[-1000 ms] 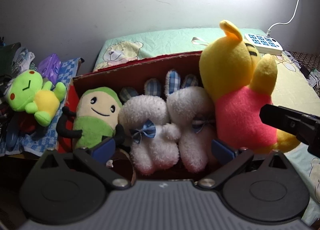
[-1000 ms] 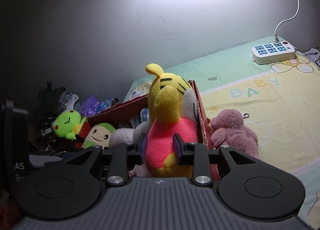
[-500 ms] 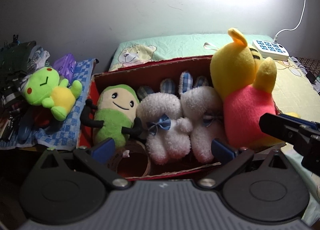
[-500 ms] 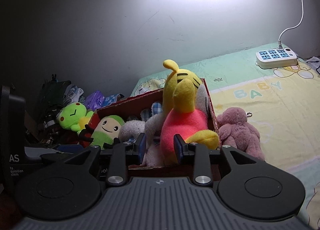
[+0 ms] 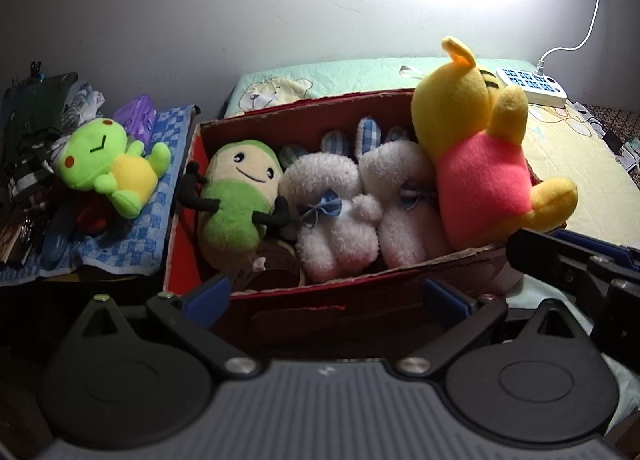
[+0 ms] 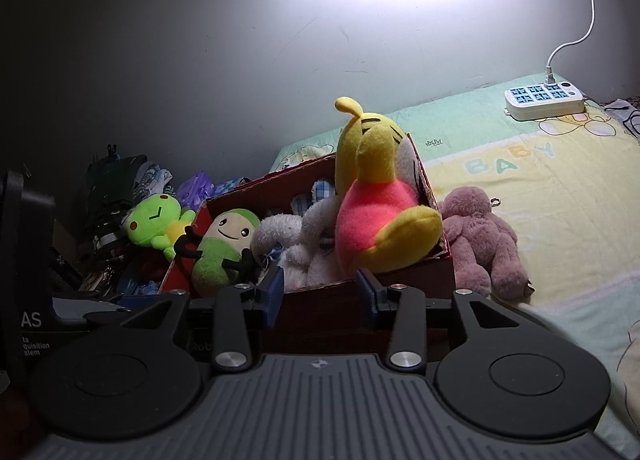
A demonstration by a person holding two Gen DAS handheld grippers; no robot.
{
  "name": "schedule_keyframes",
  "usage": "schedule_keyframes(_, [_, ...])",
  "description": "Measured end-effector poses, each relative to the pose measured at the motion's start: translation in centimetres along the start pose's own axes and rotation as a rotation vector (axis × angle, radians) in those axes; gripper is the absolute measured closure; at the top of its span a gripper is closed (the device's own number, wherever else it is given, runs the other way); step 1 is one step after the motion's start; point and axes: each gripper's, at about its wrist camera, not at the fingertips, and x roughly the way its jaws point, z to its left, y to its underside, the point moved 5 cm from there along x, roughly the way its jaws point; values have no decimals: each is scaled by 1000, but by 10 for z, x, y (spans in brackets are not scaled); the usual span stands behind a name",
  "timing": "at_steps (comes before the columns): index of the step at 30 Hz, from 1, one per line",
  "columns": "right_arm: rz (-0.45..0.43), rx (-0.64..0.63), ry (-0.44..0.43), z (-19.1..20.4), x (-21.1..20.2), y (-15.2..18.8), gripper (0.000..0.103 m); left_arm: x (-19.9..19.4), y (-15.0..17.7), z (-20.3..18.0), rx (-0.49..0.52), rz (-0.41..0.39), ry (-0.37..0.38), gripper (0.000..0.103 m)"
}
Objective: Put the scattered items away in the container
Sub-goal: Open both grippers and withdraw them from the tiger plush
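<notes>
The right hand-held gripper had just spread, empty, releasing the yellow plush into the box; left hand-held gripper spread, empty. Next: pink plush on the bed.

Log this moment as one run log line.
right gripper: jaws just opening, empty | yellow bear: released in red box | pink plush: outside

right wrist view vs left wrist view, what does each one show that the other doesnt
Only the right wrist view shows the pink plush lying on the bed outside the box, and the right gripper with nothing between its open jaws. Only the left wrist view shows the open left gripper. Both show the red box holding the yellow bear, two white bunnies and a green-capped doll, the green frog plush outside it, and the power strip.
</notes>
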Motion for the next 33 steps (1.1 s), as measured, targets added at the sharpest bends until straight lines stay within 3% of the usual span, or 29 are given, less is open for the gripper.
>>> schedule_keyframes(14, [47, 15, -31, -15, 3, 2, 60, 12, 11, -14, -7, 86, -18, 1])
schedule_keyframes(33, [149, 94, 86, -56, 27, 20, 60, 49, 24, -37, 50, 206, 19, 1])
